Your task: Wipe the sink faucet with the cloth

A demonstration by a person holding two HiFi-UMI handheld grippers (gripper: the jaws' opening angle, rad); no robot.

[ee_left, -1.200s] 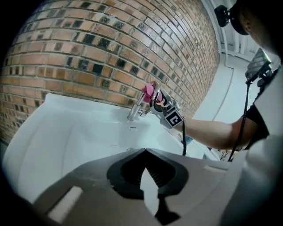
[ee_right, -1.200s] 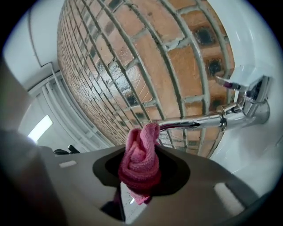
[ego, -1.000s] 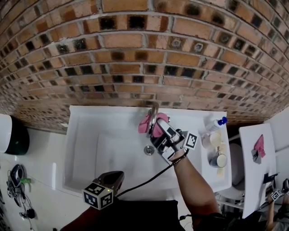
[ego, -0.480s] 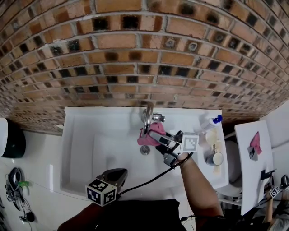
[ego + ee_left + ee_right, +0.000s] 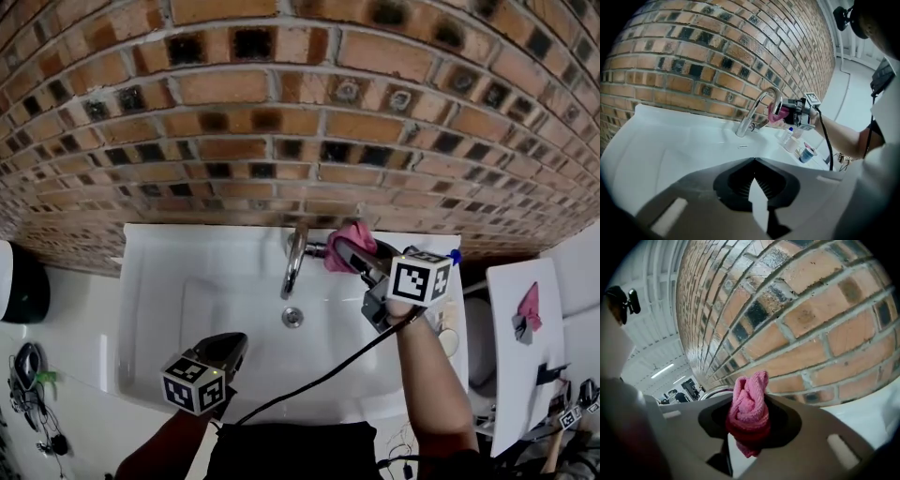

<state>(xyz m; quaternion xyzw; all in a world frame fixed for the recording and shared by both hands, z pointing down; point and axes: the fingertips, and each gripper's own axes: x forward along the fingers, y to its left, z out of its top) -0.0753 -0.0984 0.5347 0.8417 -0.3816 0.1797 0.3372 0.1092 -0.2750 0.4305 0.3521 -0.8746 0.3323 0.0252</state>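
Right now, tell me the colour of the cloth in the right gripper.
Pink. The right gripper clamps the cloth; the right gripper view shows it best.

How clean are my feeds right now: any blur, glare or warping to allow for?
Head view: sharp and evenly lit, but fisheye bows the red brick wall. Left gripper view: black vignetted corners, the curved chrome faucet small and slightly soft. Right gripper view: the bunched pink cloth sharp, bricks warped.

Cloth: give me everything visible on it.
The cloth is pink, looped, terry-like fabric, bunched into a twisted wad. The right tool is shut on it, with the wad sticking out past the jaws. It is held over the sink's back edge, just right of the faucet, close to the brick wall. Contact with the faucet is unclear.
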